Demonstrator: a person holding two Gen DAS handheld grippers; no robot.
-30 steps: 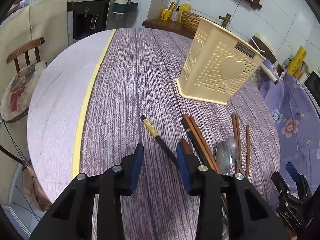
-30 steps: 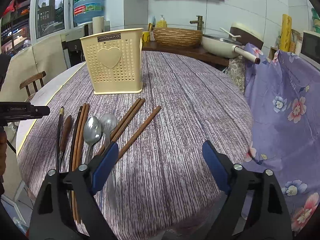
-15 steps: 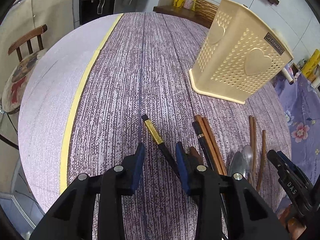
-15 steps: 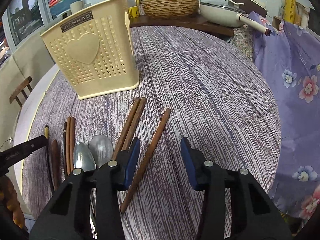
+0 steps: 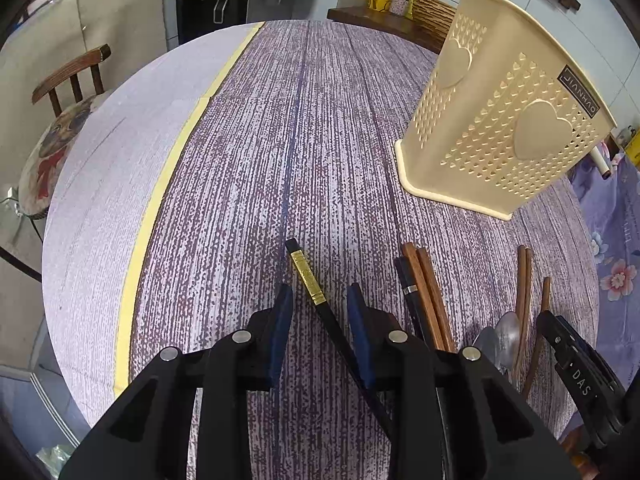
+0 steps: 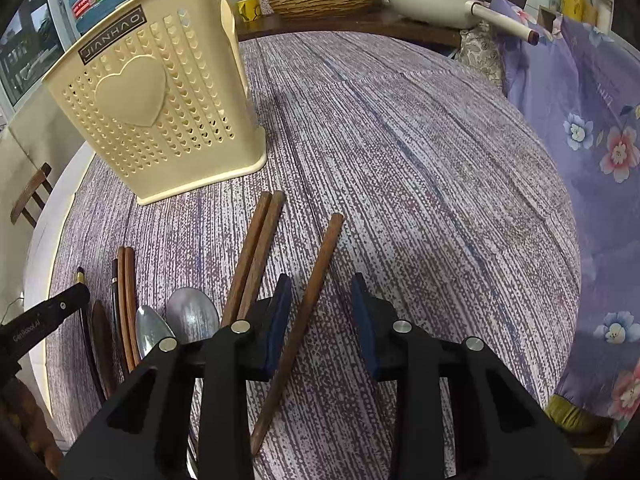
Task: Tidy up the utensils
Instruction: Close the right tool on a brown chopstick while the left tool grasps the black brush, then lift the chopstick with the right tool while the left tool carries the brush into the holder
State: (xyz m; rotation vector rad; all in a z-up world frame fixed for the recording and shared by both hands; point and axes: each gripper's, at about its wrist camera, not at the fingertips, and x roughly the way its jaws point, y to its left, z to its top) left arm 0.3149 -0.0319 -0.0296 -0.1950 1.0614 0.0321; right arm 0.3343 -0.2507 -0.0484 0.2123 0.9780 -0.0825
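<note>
1. The left hand-held gripper (image 5: 320, 320) hangs low over the counter (image 5: 248, 168) with its pads apart, holding nothing. The black chopstick (image 5: 316, 300) with the gold band lies between them, closer to the right pad, not yet clamped.
2. That chopstick's long axis runs away from the gripper and leans slightly left, its gold-banded end ahead of the fingertips. It looks ready to be closed on without much turning.
3. The right hand-held gripper (image 6: 320, 316) is likewise apart and empty. A single brown chopstick (image 6: 308, 312) lies between its pads, nearer the left one, its far end pointing up and right.
4. The remaining utensils lie flat between the two grippers: a brown pair (image 6: 256, 248), two spoons (image 6: 192, 316) and another thin pair (image 6: 127, 300).
5. The basket (image 5: 504, 120) stands upright beyond them all, ahead and right of the left gripper, ahead and left of the right.
6. Each arm is nearest its own stick; both would then go to the basket.
</note>
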